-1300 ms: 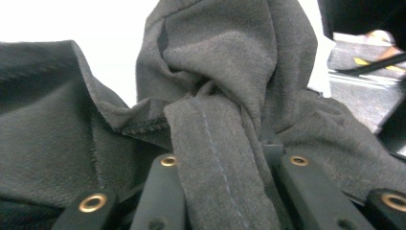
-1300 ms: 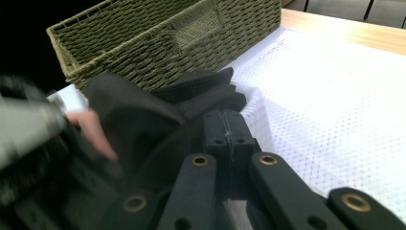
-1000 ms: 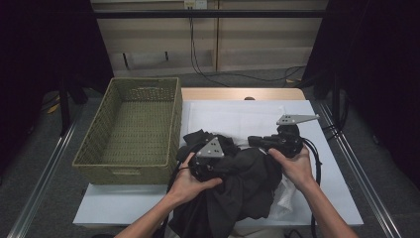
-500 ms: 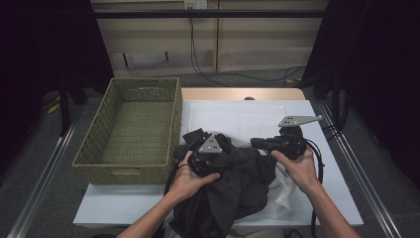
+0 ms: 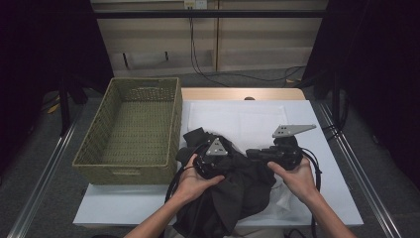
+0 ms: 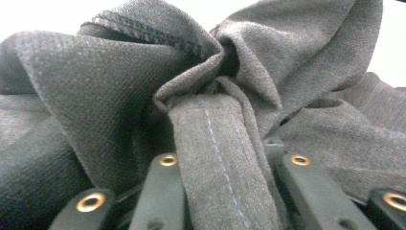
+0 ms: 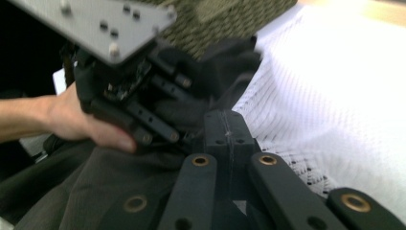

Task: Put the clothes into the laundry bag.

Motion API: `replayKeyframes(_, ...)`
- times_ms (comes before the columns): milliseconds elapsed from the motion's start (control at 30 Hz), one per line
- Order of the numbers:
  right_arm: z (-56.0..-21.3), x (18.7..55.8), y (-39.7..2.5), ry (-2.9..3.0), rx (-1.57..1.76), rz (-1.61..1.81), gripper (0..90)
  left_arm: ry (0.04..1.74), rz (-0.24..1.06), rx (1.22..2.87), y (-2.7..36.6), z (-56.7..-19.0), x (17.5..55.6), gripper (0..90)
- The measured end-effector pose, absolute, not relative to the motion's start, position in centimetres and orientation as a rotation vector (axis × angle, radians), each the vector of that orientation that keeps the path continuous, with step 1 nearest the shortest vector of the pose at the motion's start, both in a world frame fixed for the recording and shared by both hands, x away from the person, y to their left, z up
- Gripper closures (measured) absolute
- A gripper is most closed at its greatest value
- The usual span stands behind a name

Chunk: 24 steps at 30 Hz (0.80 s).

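Note:
A dark grey garment (image 5: 242,193) lies crumpled at the front middle of the table, partly hanging over the front edge. My left gripper (image 5: 229,161) sits on top of it. In the left gripper view the left gripper (image 6: 225,160) is shut on a seamed fold of the garment (image 6: 95,86). My right gripper (image 5: 251,154) points left at the garment's right side. In the right gripper view the right gripper (image 7: 225,128) is shut on a stitched edge of the garment (image 7: 119,177), close to the left gripper (image 7: 160,134).
A woven green basket (image 5: 176,124) stands at the table's left and holds nothing. A white cloth (image 5: 237,119) covers the table (image 5: 114,208) under and behind the garment. Cables trail from both grippers toward the front edge.
The right gripper has dropped a little toward the front edge. The left gripper has shifted slightly on the garment, and the folds between them have moved.

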State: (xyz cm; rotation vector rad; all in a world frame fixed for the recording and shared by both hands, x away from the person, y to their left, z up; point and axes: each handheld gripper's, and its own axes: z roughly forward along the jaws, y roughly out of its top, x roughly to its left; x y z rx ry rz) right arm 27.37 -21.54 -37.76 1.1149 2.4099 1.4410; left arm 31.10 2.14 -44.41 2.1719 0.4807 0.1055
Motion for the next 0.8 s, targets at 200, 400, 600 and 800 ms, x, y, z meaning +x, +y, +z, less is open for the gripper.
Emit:
replayKeyframes(200,-38.8,27.3,-22.0,2.418,1.144,1.439,90.0,0.442,0.061,2.118,2.4,-43.4,30.4,50.3)
replayKeyframes(400,-38.9,27.5,-22.4,2.397,1.168,1.432,90.0,0.409,0.126,2.049,3.8,-40.9,29.8,28.9)
replayKeyframes(600,-38.9,27.7,-22.8,2.381,1.177,1.438,90.0,0.458,0.179,2.06,4.8,-40.8,30.7,14.7)
replayKeyframes(800,-38.6,27.8,-23.1,2.361,1.184,1.469,90.0,0.513,0.18,2.156,3.8,-44.3,31.1,0.0)
